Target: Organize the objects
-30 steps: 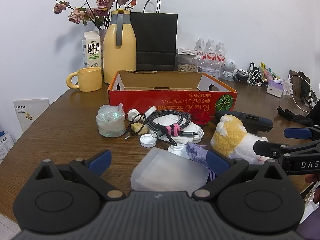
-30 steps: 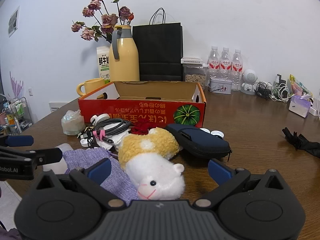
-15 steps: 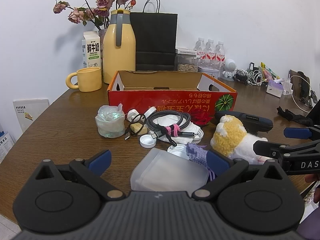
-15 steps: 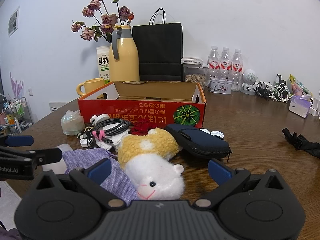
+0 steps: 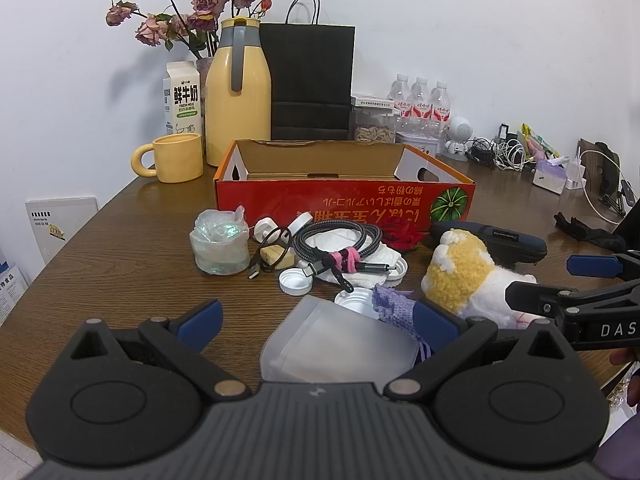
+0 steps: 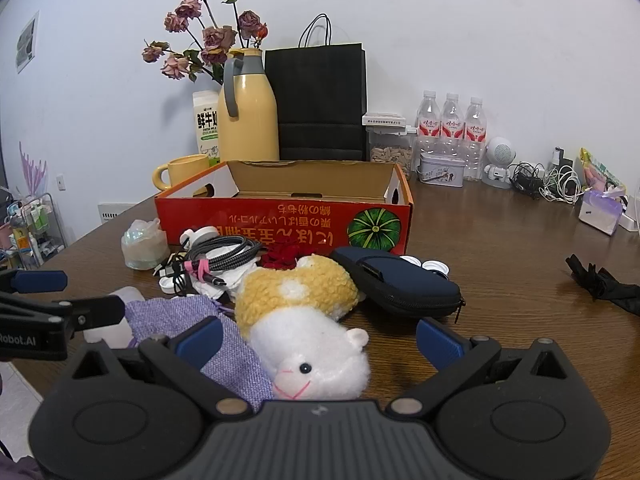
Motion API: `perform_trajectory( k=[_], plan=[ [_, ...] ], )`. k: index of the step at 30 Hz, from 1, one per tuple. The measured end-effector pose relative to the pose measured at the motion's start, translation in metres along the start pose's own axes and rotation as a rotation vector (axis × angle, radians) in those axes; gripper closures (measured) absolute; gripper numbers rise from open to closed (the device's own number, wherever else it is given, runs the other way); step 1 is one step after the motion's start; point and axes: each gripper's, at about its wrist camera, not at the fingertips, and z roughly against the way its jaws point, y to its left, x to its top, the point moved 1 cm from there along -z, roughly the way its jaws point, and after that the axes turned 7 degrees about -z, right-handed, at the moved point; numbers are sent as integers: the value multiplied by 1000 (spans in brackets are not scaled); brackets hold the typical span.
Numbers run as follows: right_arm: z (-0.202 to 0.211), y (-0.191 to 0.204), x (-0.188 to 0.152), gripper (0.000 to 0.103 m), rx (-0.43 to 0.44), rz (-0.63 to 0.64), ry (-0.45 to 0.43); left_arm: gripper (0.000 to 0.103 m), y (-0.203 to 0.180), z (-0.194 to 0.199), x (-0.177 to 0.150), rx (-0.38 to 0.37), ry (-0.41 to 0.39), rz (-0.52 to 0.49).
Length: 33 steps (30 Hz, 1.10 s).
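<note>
- The things to be sorted lie in a heap on the wooden table (image 5: 120,236), in front of the open red box (image 5: 344,200), which looks bare inside as far as can be seen.
- Nearest the right gripper (image 6: 318,338) is a plush toy (image 6: 304,320), white with a yellow back, lying between the gripper's blue fingertips (image 6: 200,336); its jaws stand wide and hold nothing.
- A purple cloth pouch (image 6: 192,320) lies just left of the toy, touching it; a dark blue zip case (image 6: 396,284) lies just right of it, with two white caps behind.
- The left gripper (image 5: 316,318) is also spread wide and holds nothing; a frosted plastic container (image 5: 336,344) lies on the table between its fingers.
- Further back are a coiled grey cable (image 5: 336,240) with a pink tie on white cloth, a red rose (image 5: 400,234), loose white bottle caps (image 5: 294,280) and a small jar wrapped in plastic (image 5: 218,246).
- Behind the box stand a yellow mug (image 5: 176,158), a milk carton (image 5: 182,98), a yellow flask (image 5: 238,92), dried flowers (image 5: 192,12) and a black paper bag (image 5: 310,80).
- Water bottles (image 6: 452,124) and tangled cables (image 6: 548,184) sit at the far right.
</note>
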Motion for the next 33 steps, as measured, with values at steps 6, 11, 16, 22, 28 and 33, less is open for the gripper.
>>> perform_trajectory(
  k=[6,11,16,22,28,33],
  plan=[
    [0,0,0,0,0,-1,2,0,-1,0,-1,0,1,0],
    [0,0,0,0,0,-1,2,0,0,0,0,0,0,0],
    [-1,0,-1,0,0,-1,3,0,-1,0,-1,0,1,0],
    [-1,0,-1,0,0,-2,3,0,-1,0,-1,0,1,0],
    [0,0,-1,0,0,-2,4,0,-1,0,-1,-1,2,0],
    [0,0,0,0,0,-1,4,0,-2,-2,-4,-6,5,-2]
  ],
)
